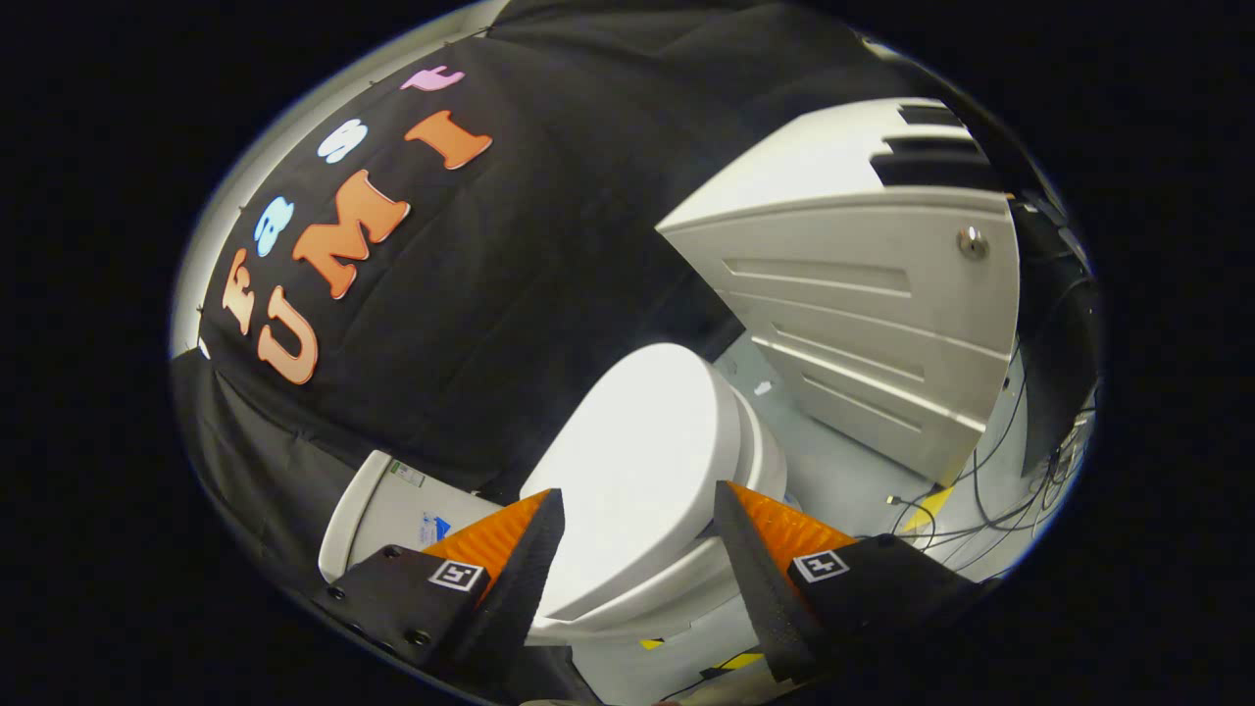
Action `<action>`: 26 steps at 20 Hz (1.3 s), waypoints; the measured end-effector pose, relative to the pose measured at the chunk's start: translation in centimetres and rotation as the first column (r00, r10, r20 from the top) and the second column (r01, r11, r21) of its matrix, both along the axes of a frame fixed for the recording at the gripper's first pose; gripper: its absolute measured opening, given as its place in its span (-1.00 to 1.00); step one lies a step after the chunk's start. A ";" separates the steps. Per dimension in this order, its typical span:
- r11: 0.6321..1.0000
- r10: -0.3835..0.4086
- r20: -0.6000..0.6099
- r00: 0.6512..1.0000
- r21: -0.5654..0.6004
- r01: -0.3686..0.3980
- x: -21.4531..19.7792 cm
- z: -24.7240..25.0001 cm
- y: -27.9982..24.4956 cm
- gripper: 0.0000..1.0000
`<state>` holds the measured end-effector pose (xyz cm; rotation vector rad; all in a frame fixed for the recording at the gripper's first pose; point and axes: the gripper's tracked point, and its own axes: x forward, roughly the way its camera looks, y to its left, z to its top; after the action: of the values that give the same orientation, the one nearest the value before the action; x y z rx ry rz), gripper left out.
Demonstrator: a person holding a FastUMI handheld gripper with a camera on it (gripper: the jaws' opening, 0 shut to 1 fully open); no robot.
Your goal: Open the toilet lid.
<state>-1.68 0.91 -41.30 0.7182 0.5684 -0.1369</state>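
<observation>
A white toilet stands ahead of my fingers, seen tilted. Its lid lies down flat on the seat, closed, and its bowl curves below. The white tank sits behind it, against the black cloth wall. My gripper hovers above the lid's side, open, with its two fingers spread apart and nothing between them. The lid shows in the gap between the fingers, apart from both.
A white cabinet with drawer grooves and a round metal knob stands beside the toilet. Black cables trail over the pale floor near it, with yellow-black tape marks.
</observation>
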 end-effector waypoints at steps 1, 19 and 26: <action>0.999 -0.015 -0.025 1.000 0.029 0.016 0.2 -1.7 -0.3 0.97; 0.862 -0.228 -0.150 0.962 0.428 0.271 3.4 -12.3 -2.7 -0.49; 0.901 -0.201 -0.183 0.962 0.350 0.255 3.4 -9.9 -2.0 -0.83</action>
<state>1.67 -1.08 -51.22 1.1531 0.6539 -0.3070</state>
